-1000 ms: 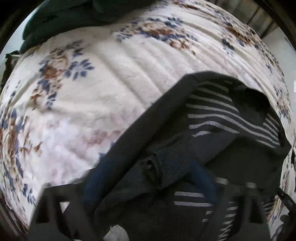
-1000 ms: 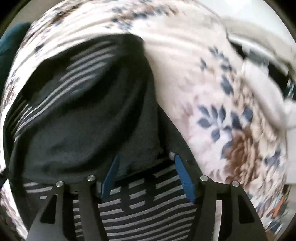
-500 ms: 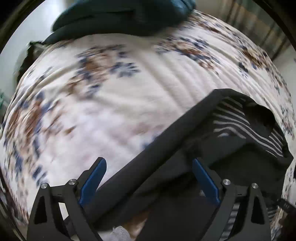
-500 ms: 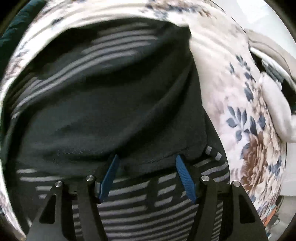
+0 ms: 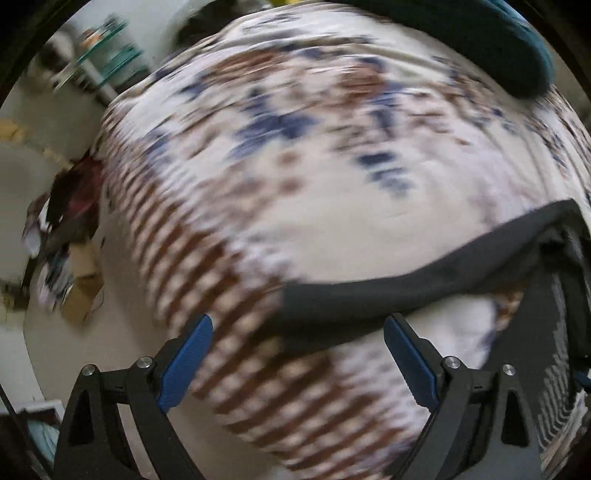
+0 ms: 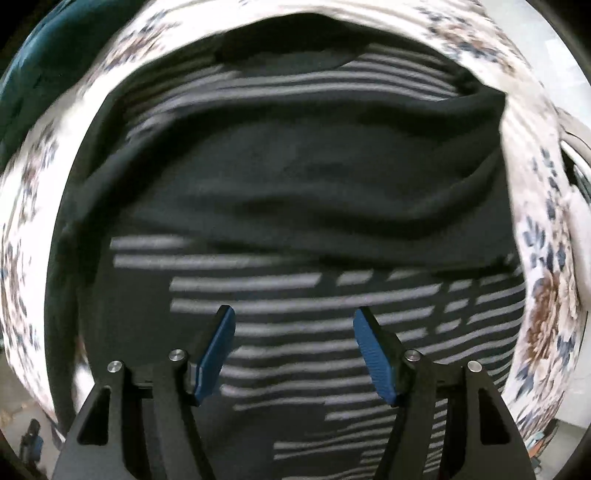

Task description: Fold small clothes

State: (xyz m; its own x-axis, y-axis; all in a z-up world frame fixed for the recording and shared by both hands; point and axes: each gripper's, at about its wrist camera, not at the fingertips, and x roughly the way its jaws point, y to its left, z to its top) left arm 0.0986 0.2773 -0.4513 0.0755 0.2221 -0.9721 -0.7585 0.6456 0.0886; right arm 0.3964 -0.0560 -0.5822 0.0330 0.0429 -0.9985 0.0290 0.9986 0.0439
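A black garment with grey stripes lies spread on the floral bed cover, its plain black part folded over the striped part. My right gripper is open and empty just above the striped cloth. In the left wrist view, a black edge of the garment runs in from the right across the floral cover. My left gripper is open wide and empty, over the cover at that edge's left end. This view is blurred.
A dark teal cloth pile lies at the far side of the bed, and also shows in the right wrist view. Boxes and clutter sit on the floor left of the bed. A pale pillow lies at the right.
My left gripper let go of the garment, opened and swung left, off the cloth. My right gripper stayed open and moved further over the garment, which now lies flatter.
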